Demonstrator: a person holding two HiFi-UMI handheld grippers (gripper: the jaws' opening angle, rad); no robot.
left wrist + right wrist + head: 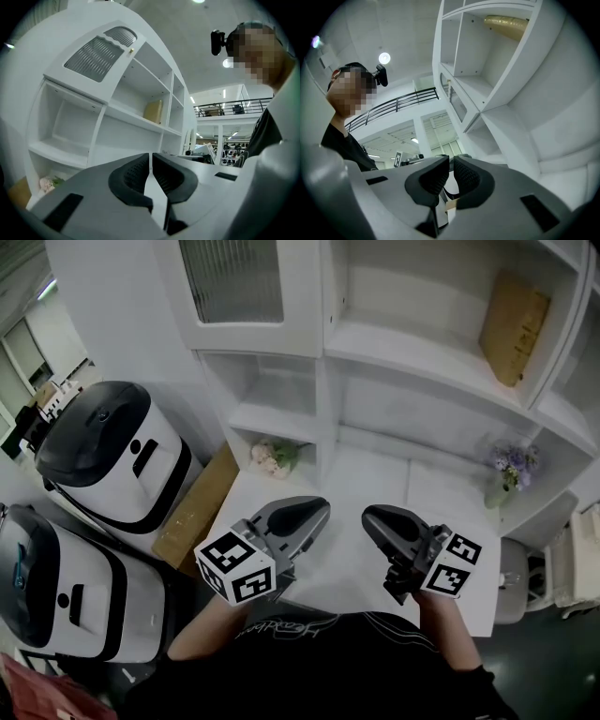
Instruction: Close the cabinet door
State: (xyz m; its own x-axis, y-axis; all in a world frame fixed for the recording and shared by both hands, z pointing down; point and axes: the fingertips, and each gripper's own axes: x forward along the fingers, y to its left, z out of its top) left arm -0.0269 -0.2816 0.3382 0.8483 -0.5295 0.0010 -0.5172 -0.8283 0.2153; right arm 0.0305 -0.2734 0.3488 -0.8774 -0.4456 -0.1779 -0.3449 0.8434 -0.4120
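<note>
The white shelving unit [323, 357] is faced by both grippers. Its ribbed-glass cabinet door [230, 282] is seen up ahead of the left fingers, well apart from them (it looks flush with its frame). The left gripper [317, 510] is held clenched on nothing, and the right gripper [373, 519] is likewise pinched closed and empty. A cardboard box [514, 326] is set on a shelf well beyond the right fingers.

White worktop [366, 486] with a flower vase [509, 476] at right. Shelves [422, 357] above with a brown box [514, 329] and pink flowers [275, 456].
</note>
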